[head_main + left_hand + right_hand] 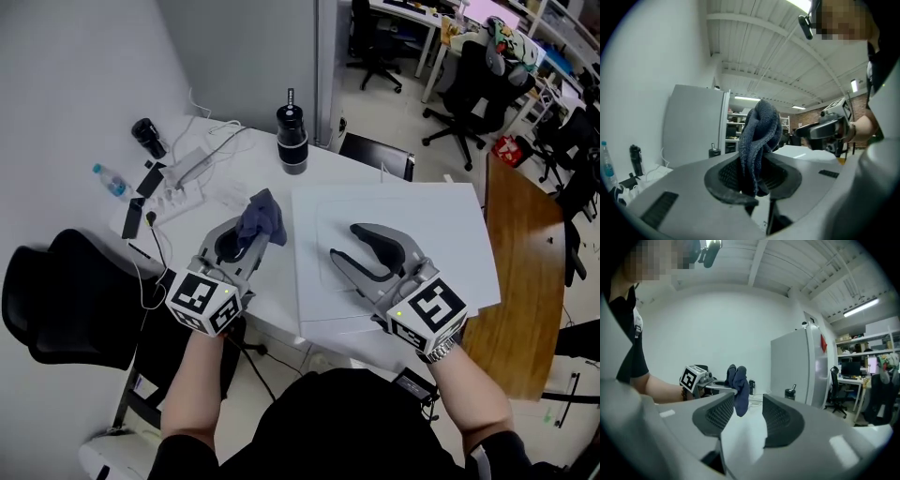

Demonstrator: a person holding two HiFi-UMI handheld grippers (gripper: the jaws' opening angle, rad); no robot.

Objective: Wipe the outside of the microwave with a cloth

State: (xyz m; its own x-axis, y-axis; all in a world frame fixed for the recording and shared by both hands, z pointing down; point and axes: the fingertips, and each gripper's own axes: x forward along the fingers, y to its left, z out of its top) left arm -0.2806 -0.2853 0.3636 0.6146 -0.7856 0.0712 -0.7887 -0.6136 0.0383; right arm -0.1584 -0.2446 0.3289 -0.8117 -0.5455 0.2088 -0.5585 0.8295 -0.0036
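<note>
The left hand-held gripper (242,242) is clamped on a dark blue cloth (262,216). In the left gripper view the fabric is pinched between the two ribbed pads, and its bunched upper part stands up above them. From the head view this hand-held gripper sits just off the left edge of the microwave (441,234), with the cloth pointing up and away from the person, and the cloth is not touching the white casing. The right hand-held gripper (349,246) stands with its jaws wide apart and nothing between them. It is above the flat white top of the microwave, near the shallow recessed panel. In the right gripper view the cloth shows in the gap between the jaws, but it is farther off, in the other hand-held gripper. The microwave rests on a white worktop (244,159) set against a grey wall. Behind the cloth on the worktop stands a black flask (292,141). Farther left lie a white power strip (187,169) with cables and a small water bottle (112,181) on its side. A black chair (66,300) is beside the worktop on the left, and a wooden table (520,281) lies to the right of the microwave.
</note>
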